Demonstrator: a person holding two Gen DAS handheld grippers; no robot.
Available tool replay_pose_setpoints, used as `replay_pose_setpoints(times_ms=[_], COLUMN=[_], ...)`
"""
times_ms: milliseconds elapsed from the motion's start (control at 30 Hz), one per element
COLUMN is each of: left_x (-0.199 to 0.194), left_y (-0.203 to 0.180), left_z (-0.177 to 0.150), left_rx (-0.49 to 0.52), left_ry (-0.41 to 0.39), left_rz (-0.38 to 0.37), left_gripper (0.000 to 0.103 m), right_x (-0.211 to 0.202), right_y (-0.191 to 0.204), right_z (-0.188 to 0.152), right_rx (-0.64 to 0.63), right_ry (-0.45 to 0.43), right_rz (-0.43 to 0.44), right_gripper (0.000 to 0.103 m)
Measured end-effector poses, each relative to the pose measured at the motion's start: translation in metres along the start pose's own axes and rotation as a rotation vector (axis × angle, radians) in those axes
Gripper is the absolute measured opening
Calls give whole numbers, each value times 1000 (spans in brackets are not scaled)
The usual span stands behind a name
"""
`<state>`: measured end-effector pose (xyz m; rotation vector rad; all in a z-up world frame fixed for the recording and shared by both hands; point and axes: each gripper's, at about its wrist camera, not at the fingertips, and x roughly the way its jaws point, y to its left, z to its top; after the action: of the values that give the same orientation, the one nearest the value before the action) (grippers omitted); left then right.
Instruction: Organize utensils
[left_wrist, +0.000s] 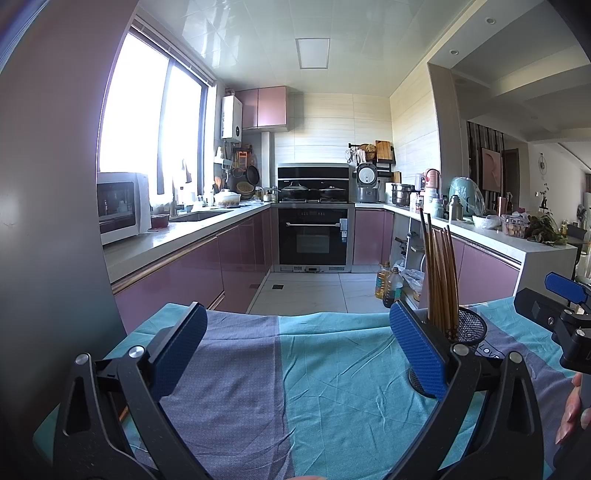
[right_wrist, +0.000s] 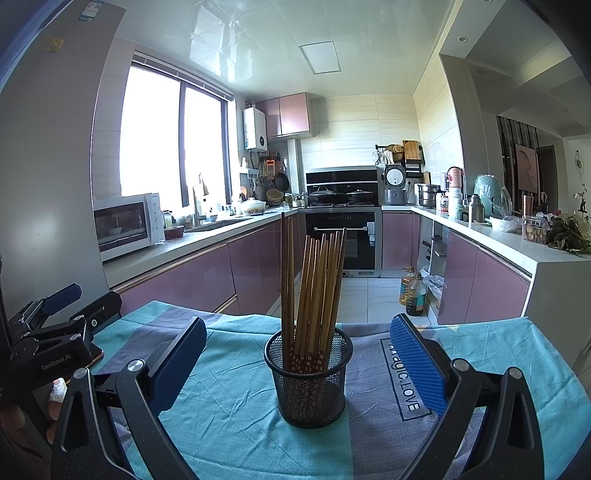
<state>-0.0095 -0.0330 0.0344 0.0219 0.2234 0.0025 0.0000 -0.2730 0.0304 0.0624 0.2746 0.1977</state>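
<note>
A black mesh cup (right_wrist: 309, 384) stands upright on the teal and grey cloth (right_wrist: 236, 413), holding several brown chopsticks (right_wrist: 314, 280) that lean a little to the right. My right gripper (right_wrist: 298, 363) is open and empty, its blue pads on either side of the cup and nearer to me. In the left wrist view the cup (left_wrist: 471, 326) and chopsticks (left_wrist: 439, 273) sit just behind my right pad. My left gripper (left_wrist: 298, 350) is open and empty over the cloth (left_wrist: 314, 387), to the left of the cup. Each gripper shows at the edge of the other's view.
The cloth-covered table ends ahead, with tiled floor beyond. Oil bottles (right_wrist: 412, 293) stand on the floor by the right counter (right_wrist: 517, 247). A microwave (right_wrist: 127, 223) sits on the left counter. An oven (right_wrist: 341, 236) is at the back.
</note>
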Motion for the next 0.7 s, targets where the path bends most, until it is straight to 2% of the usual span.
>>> replay_pose_setpoints(times_ms=[700], left_x=[0], left_y=[-1], left_z=[0], left_rx=[-2], left_ry=[4], left_rz=[3], left_gripper=[97], right_x=[1], right_y=[0], right_z=[0], right_rx=[1], right_ry=[2], right_rz=[-2], right_gripper=[96])
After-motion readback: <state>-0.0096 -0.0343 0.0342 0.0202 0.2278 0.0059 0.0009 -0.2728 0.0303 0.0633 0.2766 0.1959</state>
